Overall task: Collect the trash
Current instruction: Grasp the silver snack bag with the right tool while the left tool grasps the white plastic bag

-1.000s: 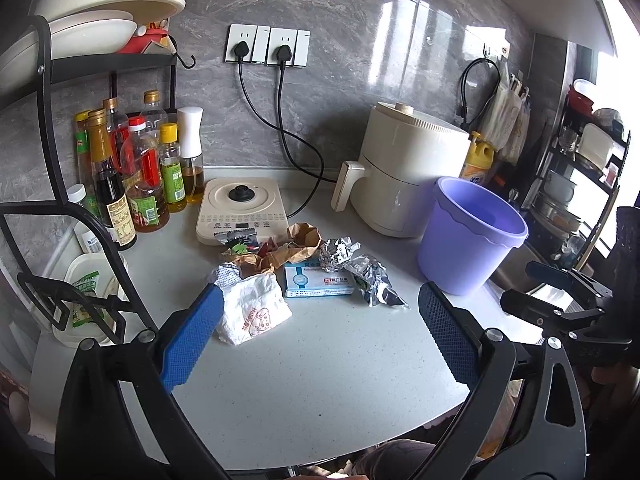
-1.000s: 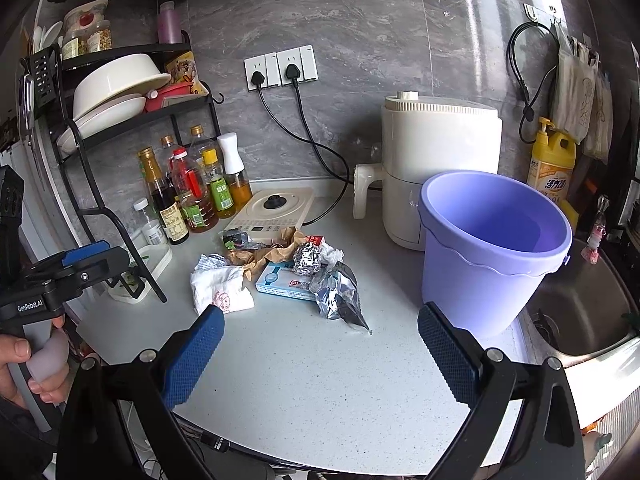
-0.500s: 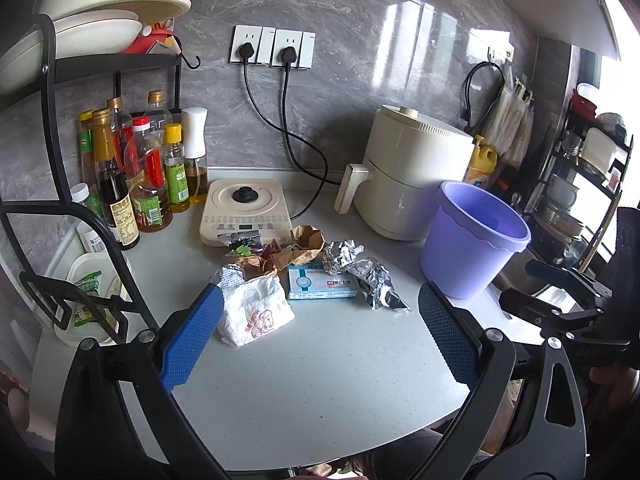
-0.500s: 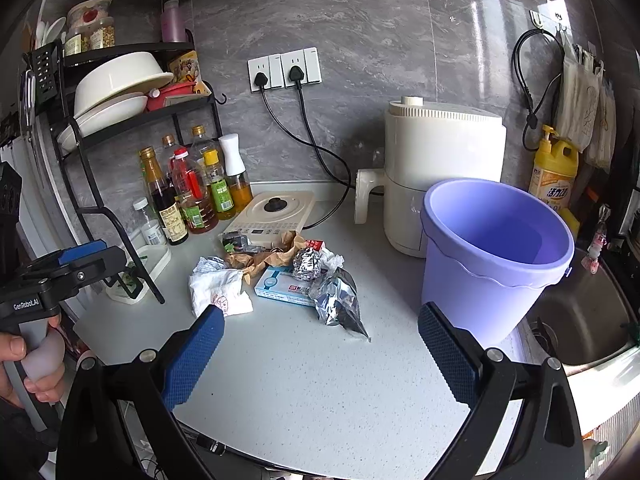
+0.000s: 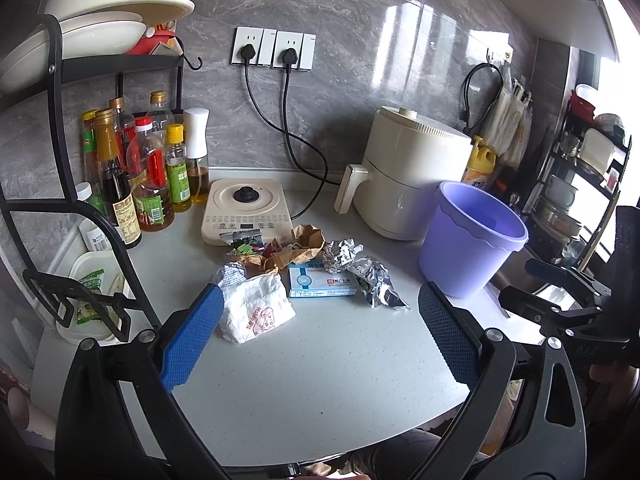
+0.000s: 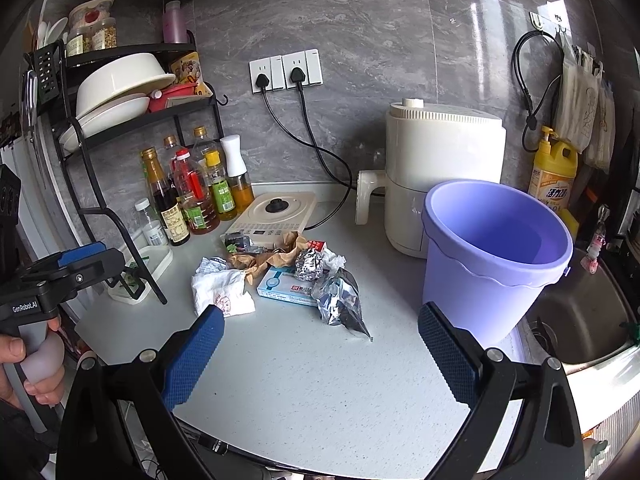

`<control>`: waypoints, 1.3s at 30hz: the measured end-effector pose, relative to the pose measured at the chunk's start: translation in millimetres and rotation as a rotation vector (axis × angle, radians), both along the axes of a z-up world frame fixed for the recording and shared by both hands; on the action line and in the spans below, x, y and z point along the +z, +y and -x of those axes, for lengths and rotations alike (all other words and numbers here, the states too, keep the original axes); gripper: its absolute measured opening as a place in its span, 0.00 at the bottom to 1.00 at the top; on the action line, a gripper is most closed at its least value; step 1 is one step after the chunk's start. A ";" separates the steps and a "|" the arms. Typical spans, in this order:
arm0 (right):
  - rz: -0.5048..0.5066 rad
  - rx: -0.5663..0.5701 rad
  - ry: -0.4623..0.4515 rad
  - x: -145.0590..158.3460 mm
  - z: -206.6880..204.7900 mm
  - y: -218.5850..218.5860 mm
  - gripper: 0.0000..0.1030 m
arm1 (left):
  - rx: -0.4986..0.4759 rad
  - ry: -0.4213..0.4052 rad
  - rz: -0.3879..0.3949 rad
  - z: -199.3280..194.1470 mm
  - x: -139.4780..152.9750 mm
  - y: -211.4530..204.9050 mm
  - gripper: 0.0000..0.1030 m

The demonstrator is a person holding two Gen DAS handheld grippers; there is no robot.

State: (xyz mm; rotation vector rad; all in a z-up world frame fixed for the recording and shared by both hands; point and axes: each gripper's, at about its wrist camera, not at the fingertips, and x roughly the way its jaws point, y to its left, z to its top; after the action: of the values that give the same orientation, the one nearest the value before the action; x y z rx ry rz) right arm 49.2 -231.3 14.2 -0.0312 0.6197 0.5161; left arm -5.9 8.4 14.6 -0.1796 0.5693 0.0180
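A heap of trash lies mid-counter: a crumpled white paper bag [image 5: 256, 312] [image 6: 222, 290], brown paper [image 5: 296, 252] [image 6: 272, 258], a blue-and-white box [image 5: 322, 286] [image 6: 286, 286], a foil ball [image 5: 340, 254] [image 6: 309, 265] and a silver foil wrapper [image 5: 376, 286] [image 6: 340, 302]. An empty purple bucket [image 5: 472, 248] [image 6: 496, 252] stands to the right of the heap. My left gripper [image 5: 320, 332] hangs open over the near counter, short of the trash. My right gripper [image 6: 320, 348] is open too, nothing between its fingers, the bucket by its right finger.
A cream induction cooker [image 5: 244, 208] and an air fryer [image 5: 412, 180] stand behind the trash, cords running to the wall sockets. Sauce bottles [image 5: 148, 176] and a black dish rack [image 5: 60, 160] fill the left. A sink [image 6: 580, 312] lies right of the bucket.
Both views have risen and pulled back slightly from the counter. The trash and bucket have not moved. Both grippers stay open.
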 end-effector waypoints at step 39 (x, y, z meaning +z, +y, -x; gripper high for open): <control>0.094 0.183 0.257 -80.6 -110.1 53.5 0.65 | 0.229 0.235 0.103 -80.2 -88.3 49.7 0.84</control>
State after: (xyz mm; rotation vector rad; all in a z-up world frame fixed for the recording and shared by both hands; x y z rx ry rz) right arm 159.3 -177.9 -66.4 -0.1128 0.8974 0.6733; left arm 74.2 58.1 -73.8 -0.3452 0.7818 0.2347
